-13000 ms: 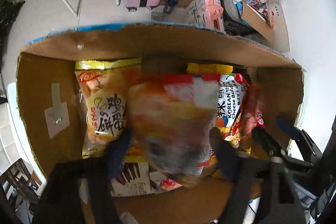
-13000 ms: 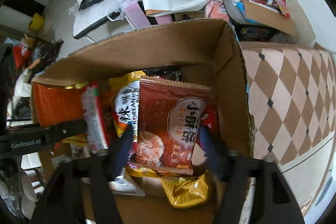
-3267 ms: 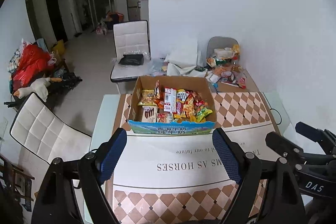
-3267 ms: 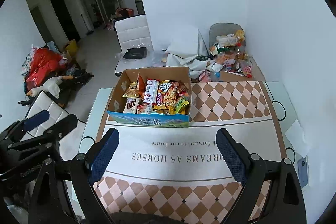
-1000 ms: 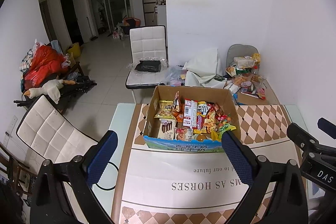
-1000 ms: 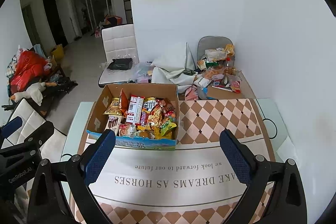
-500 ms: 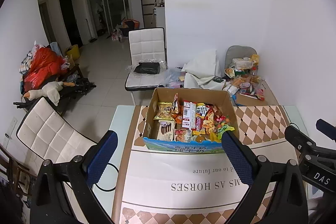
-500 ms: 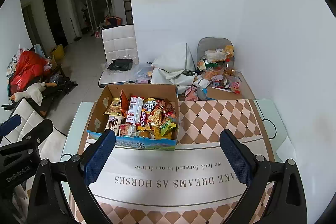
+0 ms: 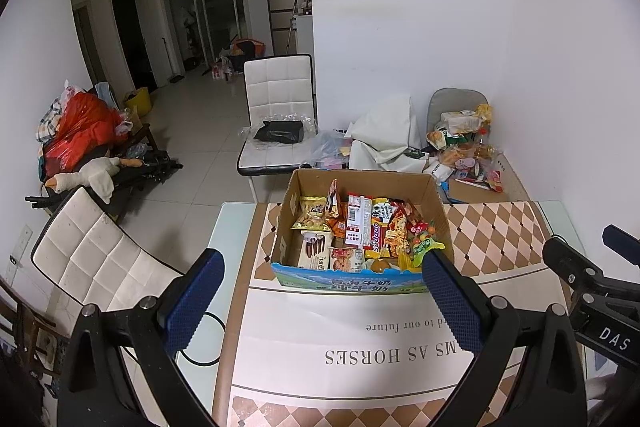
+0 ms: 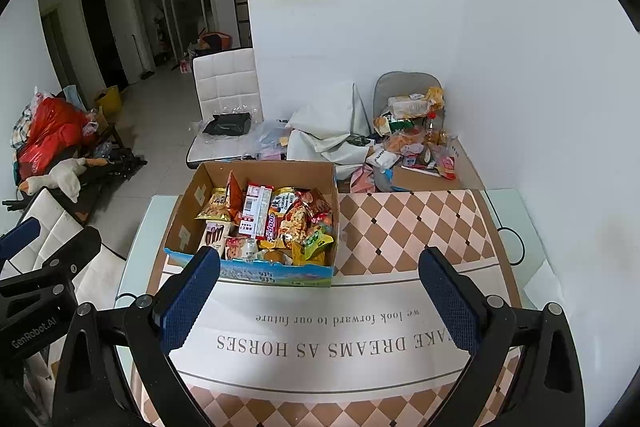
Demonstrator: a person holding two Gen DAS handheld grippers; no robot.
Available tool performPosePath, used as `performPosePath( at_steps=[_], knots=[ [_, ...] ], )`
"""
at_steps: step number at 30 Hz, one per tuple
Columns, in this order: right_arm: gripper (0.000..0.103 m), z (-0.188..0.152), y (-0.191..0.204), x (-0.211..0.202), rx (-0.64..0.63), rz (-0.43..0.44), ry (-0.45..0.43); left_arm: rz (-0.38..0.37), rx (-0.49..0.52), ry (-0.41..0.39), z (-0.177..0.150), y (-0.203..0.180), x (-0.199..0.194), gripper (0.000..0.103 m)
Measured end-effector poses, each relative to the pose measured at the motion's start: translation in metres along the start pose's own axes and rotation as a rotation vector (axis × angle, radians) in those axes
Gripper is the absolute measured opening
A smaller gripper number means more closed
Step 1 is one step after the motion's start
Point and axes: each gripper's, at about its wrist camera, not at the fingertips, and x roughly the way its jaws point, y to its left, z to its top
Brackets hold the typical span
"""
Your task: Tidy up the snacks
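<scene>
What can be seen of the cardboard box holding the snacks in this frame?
The cardboard box is brown corrugated card, open-topped, with a blue printed front panel carrying white Chinese characters and a taped patch on its inner left wall. It sits upright on the checkered tablecloth, near the table's far edge. Snack packets fill it, several standing on edge and poking above the rim. Neither the left gripper nor the right gripper touches it; both are open and empty.

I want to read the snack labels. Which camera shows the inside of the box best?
The left wrist view: the box sits nearly centred between the open fingers, its snacks facing the lens. The right wrist view shows the same box off to the left, slightly smaller.
</scene>
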Motion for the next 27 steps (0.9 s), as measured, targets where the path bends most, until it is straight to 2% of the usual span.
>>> performPosePath(
  at_steps=[27],
  knots=[
    [0.103,0.0052,-0.0028,-0.0004,-0.011,0.001,0.013,-0.001,0.002,-0.001,0.0002,-0.0017,-0.0014,0.101]
  ],
)
